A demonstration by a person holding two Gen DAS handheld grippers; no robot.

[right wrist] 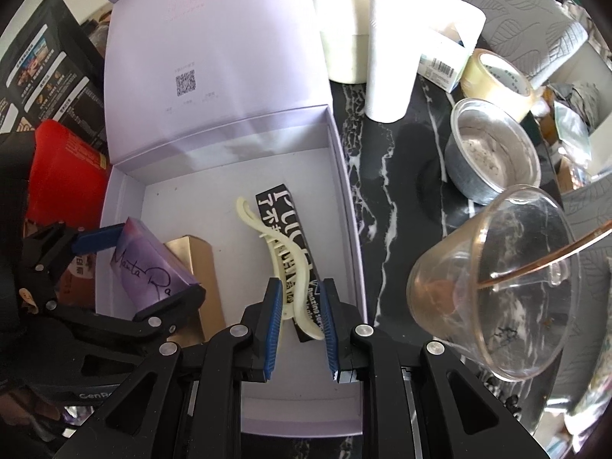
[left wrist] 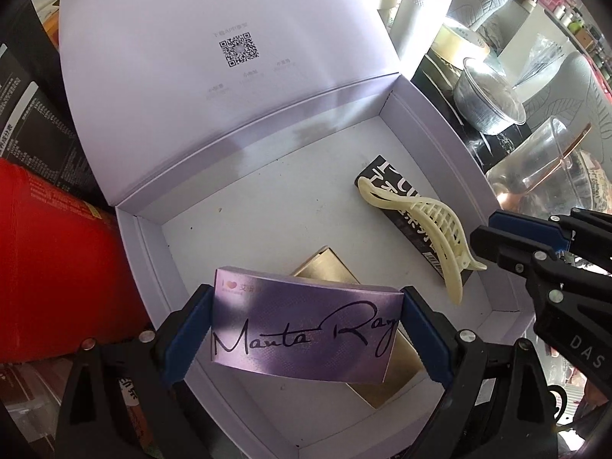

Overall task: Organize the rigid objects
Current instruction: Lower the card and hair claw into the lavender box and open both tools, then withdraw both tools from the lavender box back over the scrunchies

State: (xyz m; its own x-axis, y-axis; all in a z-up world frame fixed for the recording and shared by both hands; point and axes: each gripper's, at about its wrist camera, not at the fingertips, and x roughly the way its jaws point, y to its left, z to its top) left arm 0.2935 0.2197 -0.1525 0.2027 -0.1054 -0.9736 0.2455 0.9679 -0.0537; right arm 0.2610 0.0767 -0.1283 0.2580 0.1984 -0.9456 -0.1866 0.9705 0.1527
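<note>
Open lilac storage box [right wrist: 344, 176], lid propped back for loading. Left gripper [left wrist: 306, 329] clamped across the ends of a purple carton [left wrist: 306, 329], held above a gold box [left wrist: 329, 267] near left. Right gripper [right wrist: 300, 313] narrowed around a cream hair clip [right wrist: 283, 256], contact uncertain, over a black packet [right wrist: 283, 206] at right.

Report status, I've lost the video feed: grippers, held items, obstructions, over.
Left gripper shut on shiny purple "Manta Ray" carton over open lilac box. Right gripper closed around cream plastic hair claw lying on black packet. Gold box under carton.
</note>
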